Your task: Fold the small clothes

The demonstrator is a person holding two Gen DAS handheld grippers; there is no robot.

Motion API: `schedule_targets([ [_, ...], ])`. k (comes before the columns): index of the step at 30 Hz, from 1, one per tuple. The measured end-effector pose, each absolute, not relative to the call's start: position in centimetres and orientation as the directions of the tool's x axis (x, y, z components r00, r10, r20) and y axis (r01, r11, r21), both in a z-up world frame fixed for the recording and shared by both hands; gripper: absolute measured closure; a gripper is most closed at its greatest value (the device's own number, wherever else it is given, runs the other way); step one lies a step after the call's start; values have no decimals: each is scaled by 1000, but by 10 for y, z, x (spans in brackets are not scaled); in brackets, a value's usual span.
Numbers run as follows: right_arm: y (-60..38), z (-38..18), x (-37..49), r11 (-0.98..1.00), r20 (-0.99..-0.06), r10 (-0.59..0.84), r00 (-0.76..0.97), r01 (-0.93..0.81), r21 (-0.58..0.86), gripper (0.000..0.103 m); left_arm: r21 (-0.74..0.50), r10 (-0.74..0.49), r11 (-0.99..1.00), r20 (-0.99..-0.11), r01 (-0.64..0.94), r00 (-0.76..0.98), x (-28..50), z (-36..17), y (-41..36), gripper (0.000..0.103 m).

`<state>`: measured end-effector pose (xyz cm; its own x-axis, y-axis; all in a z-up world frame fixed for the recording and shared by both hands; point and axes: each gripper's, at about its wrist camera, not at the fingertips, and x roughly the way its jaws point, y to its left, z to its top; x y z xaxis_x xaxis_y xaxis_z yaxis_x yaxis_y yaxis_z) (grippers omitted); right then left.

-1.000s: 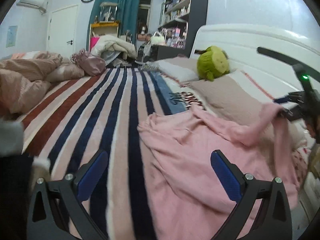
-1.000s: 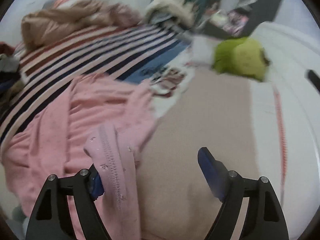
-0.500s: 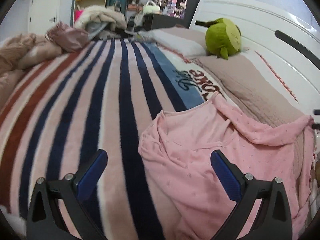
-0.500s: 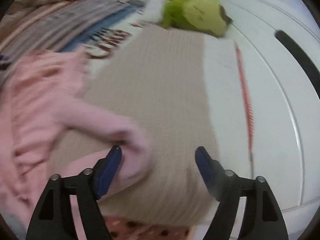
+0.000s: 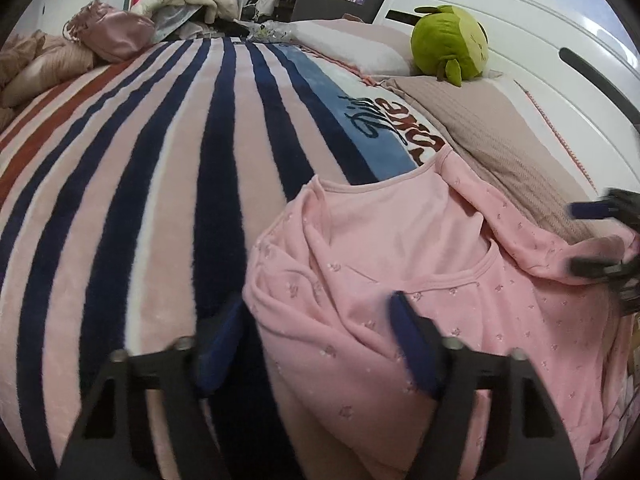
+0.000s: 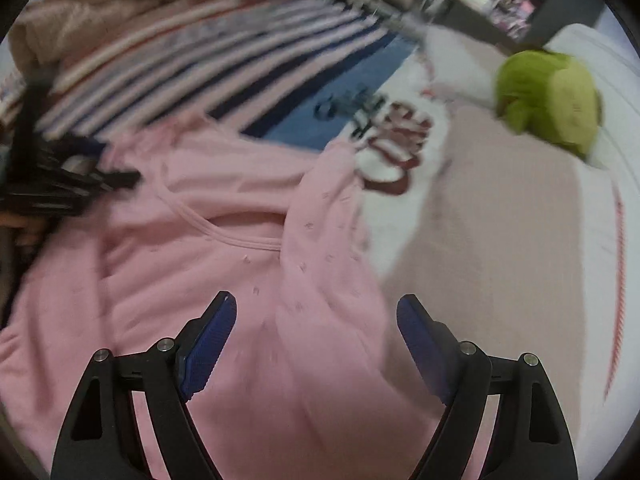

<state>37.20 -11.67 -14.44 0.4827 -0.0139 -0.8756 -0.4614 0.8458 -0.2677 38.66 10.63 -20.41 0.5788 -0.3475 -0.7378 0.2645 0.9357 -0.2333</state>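
Note:
A pink long-sleeved top with a small print (image 5: 420,264) lies rumpled on the striped blanket (image 5: 160,168), neckline showing. My left gripper (image 5: 316,340) is open, its fingers straddling the top's left edge, low over the fabric. My right gripper (image 6: 312,336) is open over a pink sleeve (image 6: 320,248) that runs between its fingers; it also shows at the right edge of the left wrist view (image 5: 600,236). The top fills the lower right wrist view (image 6: 180,240). The left gripper shows blurred at the left of that view (image 6: 60,184).
A green plush toy (image 5: 452,44) sits on the beige pillow (image 5: 492,140) by the white headboard (image 5: 520,32). A pile of bedding (image 5: 40,60) and a pink bag (image 5: 116,36) lie at the blanket's far left.
My left gripper has moved down and forward onto the top's left edge. My right gripper swung back left from the pillow and now hovers over the sleeve.

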Motion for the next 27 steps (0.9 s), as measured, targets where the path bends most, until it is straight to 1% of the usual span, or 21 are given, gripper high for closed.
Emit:
schedule_targets([
  [1,-114,-159,381,845,-887,-25,462,-464,-266,25,-229,-343,937,-739,262,580,387,-205,106,55],
  [2,-113,-170,388,844,-897,-38,441,-466,-265,25,-229,-341,938,-741,259,579,388,-206,106,63],
  [3,-111,-183,393,840,-905,-64,420,-467,-276,29,-234,-342,938,-741,254,579,389,-207,108,72],
  [4,-111,-192,396,834,-906,-90,413,-467,-295,30,-239,-341,939,-739,248,581,389,-207,110,78],
  [5,-113,-194,397,834,-904,-91,419,-464,-299,31,-240,-333,943,-738,232,587,390,-207,113,88],
  [6,-116,-190,397,840,-892,-94,442,-445,-309,51,-227,-312,950,-737,215,599,390,-206,116,95],
  [7,-120,-186,396,844,-873,-121,472,-414,-341,85,-212,-293,956,-735,203,611,390,-205,117,96],
  [8,-126,-178,396,854,-853,-142,502,-374,-362,92,-193,-272,962,-734,193,622,390,-204,117,97],
  [12,-151,-158,397,841,-788,-238,568,-285,-459,94,-62,-152,986,-718,155,680,389,-195,115,98],
  [15,-167,-149,411,877,-805,-215,553,-253,-409,95,14,-68,994,-704,110,707,397,-186,122,98],
  [17,-170,-145,423,884,-804,-217,554,-237,-403,95,35,-33,996,-709,81,704,408,-186,128,98],
  [19,-170,-147,434,888,-801,-233,551,-216,-407,96,15,-38,997,-728,71,685,418,-191,135,98],
  [20,-171,-146,436,897,-804,-228,549,-203,-393,94,-5,-53,997,-741,74,669,421,-194,137,92],
  [21,-173,-144,439,909,-808,-217,548,-189,-373,92,-33,-80,996,-761,85,643,423,-200,139,86],
  [22,-174,-144,441,914,-807,-211,552,-182,-363,87,-35,-83,996,-762,87,643,422,-203,139,82],
  [23,-174,-143,442,913,-802,-213,559,-178,-367,86,-32,-81,996,-758,87,647,420,-202,140,72],
  [24,-173,-144,446,910,-793,-220,567,-175,-377,86,-31,-81,996,-751,88,655,416,-199,142,66],
  [25,-175,-142,447,904,-780,-235,580,-163,-394,83,-30,-79,996,-744,86,663,414,-195,143,66],
  [26,-177,-139,450,906,-773,-237,589,-153,-395,79,-29,-78,996,-735,83,673,411,-190,145,66],
  [27,-182,-132,450,914,-764,-235,601,-131,-385,65,-35,-81,996,-723,81,686,406,-183,147,66],
])
